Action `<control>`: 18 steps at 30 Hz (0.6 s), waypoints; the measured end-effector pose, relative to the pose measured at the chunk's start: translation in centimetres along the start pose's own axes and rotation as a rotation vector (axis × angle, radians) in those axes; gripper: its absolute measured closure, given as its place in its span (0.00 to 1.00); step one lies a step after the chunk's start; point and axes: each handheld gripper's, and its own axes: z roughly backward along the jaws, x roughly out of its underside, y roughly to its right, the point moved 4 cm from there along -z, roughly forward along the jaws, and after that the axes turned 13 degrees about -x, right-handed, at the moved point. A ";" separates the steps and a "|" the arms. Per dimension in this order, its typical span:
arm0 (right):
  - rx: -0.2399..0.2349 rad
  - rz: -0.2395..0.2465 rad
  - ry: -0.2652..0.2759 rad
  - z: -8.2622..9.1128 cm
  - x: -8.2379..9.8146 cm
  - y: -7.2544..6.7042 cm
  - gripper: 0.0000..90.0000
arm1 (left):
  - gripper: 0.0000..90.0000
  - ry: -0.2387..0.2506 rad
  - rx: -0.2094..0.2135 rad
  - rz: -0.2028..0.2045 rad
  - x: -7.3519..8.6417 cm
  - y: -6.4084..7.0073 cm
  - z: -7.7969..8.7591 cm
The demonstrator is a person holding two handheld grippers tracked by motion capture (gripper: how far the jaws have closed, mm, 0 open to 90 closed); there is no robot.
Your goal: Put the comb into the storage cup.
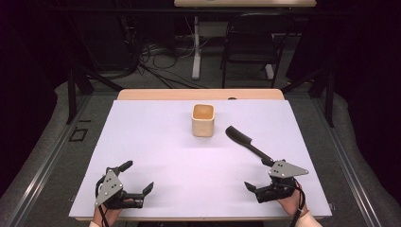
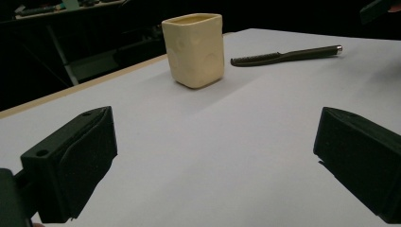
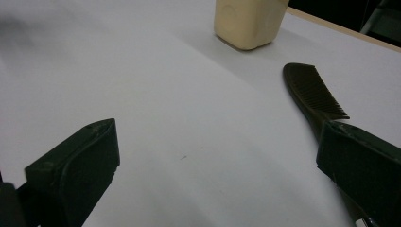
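While both grippers sit parted at the near edge, a cream cup (image 1: 203,120) and black comb (image 1: 248,144) lie on the white table (image 1: 156,142).

The left gripper (image 1: 138,177) is near-left, jaws spread and empty. The right gripper (image 1: 256,174) is near-right, jaws apart, holding nothing; the comb's handle lies just beside it, its toothed head toward the cup at far centre.

Room's pretty dark overall, black all around the edges. The table (image 1: 142,156) has a white top with a light wood strip along the far side. Grey carpet floor (image 1: 47,156), a black chair (image 1: 250,45) further back, a tangle of cables (image 1: 156,59), and a white desk leg (image 1: 196,47) under another wooden desktop.
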 end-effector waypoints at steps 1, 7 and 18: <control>0.000 0.002 -0.005 -0.1 0.0 0.1 0.00 | 0.00 -0.002 -0.001 -0.001 0.0 0.0 0.0; 0.005 0.001 -0.014 -0.3 -0.2 0.6 0.00 | 0.00 -0.003 -0.002 0.000 0.0 0.0 0.0; 0.005 -0.014 -0.038 -0.8 -0.5 1.8 0.00 | 0.00 -0.002 -0.004 0.002 0.0 0.0 0.0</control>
